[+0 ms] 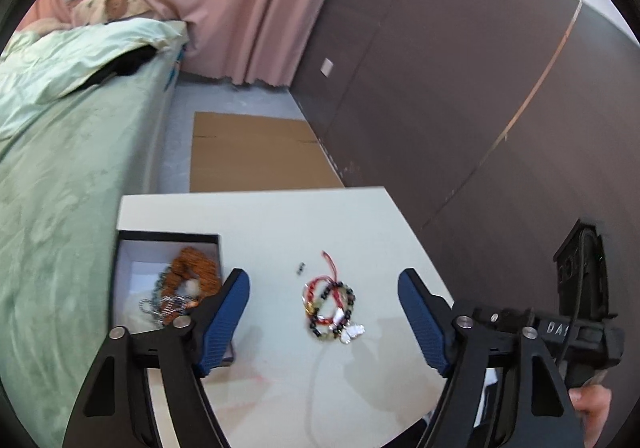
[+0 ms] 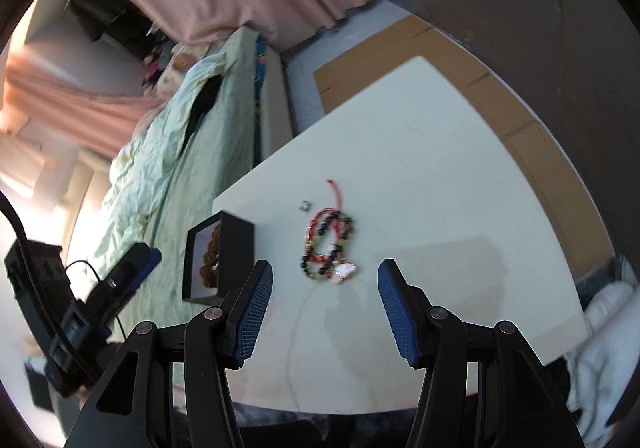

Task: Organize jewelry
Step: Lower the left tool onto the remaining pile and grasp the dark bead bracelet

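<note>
A pile of beaded bracelets with a red cord and a white charm [image 1: 334, 308] lies on the white table [image 1: 280, 220]; it also shows in the right wrist view [image 2: 328, 248]. A small dark bead piece [image 1: 300, 268] lies just beyond it. A black box with white lining [image 1: 132, 268] at the table's left holds orange beads and a chain [image 1: 184, 284]; the box also shows in the right wrist view [image 2: 218, 256]. My left gripper [image 1: 324, 284] is open above the pile, empty. My right gripper [image 2: 326, 274] is open just short of the pile, empty.
A bed with a green cover [image 1: 60, 168] runs along the left. A flat cardboard sheet [image 1: 256, 152] lies on the floor beyond the table. A dark wall [image 1: 460, 88] stands to the right, pink curtains [image 1: 248, 0] behind. White cloth [image 2: 604, 328] lies at the right.
</note>
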`<state>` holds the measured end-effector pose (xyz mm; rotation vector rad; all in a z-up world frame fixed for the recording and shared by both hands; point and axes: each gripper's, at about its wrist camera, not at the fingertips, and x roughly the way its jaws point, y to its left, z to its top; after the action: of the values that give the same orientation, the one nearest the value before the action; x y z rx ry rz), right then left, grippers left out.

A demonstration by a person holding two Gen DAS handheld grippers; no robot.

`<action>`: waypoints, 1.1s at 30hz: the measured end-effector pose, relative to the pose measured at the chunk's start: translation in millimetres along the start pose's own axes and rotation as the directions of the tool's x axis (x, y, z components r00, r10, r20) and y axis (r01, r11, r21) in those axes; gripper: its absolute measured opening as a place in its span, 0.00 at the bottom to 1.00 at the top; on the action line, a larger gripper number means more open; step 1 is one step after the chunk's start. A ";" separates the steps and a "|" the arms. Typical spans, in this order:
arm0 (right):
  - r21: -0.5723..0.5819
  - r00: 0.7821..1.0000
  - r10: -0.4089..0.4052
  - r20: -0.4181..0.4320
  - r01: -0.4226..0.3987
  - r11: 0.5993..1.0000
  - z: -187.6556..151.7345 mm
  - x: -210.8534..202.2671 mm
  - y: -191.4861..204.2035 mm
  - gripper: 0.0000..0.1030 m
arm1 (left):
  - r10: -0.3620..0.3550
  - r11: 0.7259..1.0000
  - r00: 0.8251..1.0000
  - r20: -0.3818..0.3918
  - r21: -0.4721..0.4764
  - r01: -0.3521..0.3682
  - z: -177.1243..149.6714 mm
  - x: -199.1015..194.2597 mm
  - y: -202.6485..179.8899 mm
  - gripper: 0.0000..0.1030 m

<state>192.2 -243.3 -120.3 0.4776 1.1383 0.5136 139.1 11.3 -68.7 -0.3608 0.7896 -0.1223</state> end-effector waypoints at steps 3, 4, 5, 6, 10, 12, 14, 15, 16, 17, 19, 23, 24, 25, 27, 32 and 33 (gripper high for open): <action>0.065 1.000 0.021 0.007 -0.021 0.998 -1.0 -3.4 -17.9 0.54 | -0.001 1.000 0.999 -0.040 0.029 0.002 -3.6 14.5 -9.7 0.65; 0.078 1.000 0.019 0.008 -0.019 0.997 -1.2 -3.8 -22.5 0.54 | -0.001 0.999 0.999 -0.052 0.040 0.003 -4.5 19.0 -12.8 0.65; 0.086 1.000 0.014 0.008 -0.014 0.996 -1.6 -3.9 -26.2 0.54 | 0.001 0.999 0.998 -0.063 0.052 0.002 -5.6 24.4 -16.6 0.64; 0.098 1.000 0.006 0.008 -0.006 0.995 -1.9 -4.0 -31.2 0.54 | 0.003 0.998 0.997 -0.071 0.060 0.001 -6.7 28.3 -18.9 0.64; 0.141 1.000 -0.002 0.016 0.000 0.990 1.5 -5.1 -44.7 0.54 | 0.005 0.996 0.992 -0.123 0.094 0.007 -11.4 50.2 -32.2 0.53; 0.151 1.000 -0.007 0.028 0.003 0.989 6.0 -6.4 -48.0 0.54 | 0.013 0.993 0.988 -0.152 0.118 0.005 -15.1 64.2 -40.0 0.49; 0.161 0.999 -0.012 0.033 0.007 0.987 9.0 -7.2 -51.2 0.54 | 0.024 0.990 0.985 -0.173 0.138 0.000 -18.3 74.0 -44.8 0.47; 0.167 0.999 -0.011 0.035 0.005 0.986 10.8 -7.5 -53.5 0.54 | 0.031 0.989 0.982 -0.184 0.148 -0.004 -19.7 80.4 -47.1 0.45; 0.172 0.999 -0.010 0.036 0.003 0.985 12.7 -7.3 -55.7 0.54 | 0.036 0.988 0.981 -0.192 0.155 -0.006 -20.4 86.0 -48.4 0.44; 0.174 0.999 -0.010 0.037 0.004 0.985 13.5 -6.9 -56.1 0.54 | 0.043 0.987 0.979 -0.200 0.161 -0.011 -21.0 91.7 -49.4 0.40; 0.177 0.999 -0.012 0.037 0.006 0.984 15.4 -5.8 -58.4 0.54 | 0.055 0.985 0.976 -0.212 0.169 -0.018 -22.5 100.8 -51.4 0.36; 0.178 1.000 -0.010 0.021 0.006 0.984 21.0 0.5 -60.9 0.54 | 0.070 0.982 0.970 -0.234 0.186 -0.026 -23.9 119.2 -54.5 0.30; 0.186 1.000 -0.004 0.015 0.001 0.983 22.9 2.5 -62.1 0.54 | 0.076 0.981 0.967 -0.241 0.193 -0.029 -25.1 123.0 -54.8 0.28; 0.192 1.000 0.002 0.013 -0.004 0.981 23.7 2.8 -63.6 0.54 | 0.086 0.979 0.965 -0.249 0.202 -0.035 -26.2 128.5 -55.5 0.28; 0.204 1.000 0.011 0.012 -0.014 0.979 25.2 3.0 -66.8 0.54 | 0.098 0.976 0.961 -0.260 0.213 -0.042 -28.2 136.6 -55.8 0.27; 0.209 1.000 0.007 0.013 -0.010 0.978 29.7 4.9 -68.1 0.54 | 0.128 0.970 0.948 -0.292 0.238 -0.058 -35.8 154.2 -53.4 0.19; 0.210 1.000 0.007 0.011 -0.009 0.978 30.2 6.0 -68.3 0.54 | 0.139 0.967 0.945 -0.297 0.248 -0.064 -37.2 156.8 -54.4 0.19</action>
<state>231.9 -296.4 -155.2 0.6669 1.1868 0.3987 223.8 -87.3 -178.4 -0.0731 1.0944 -0.1768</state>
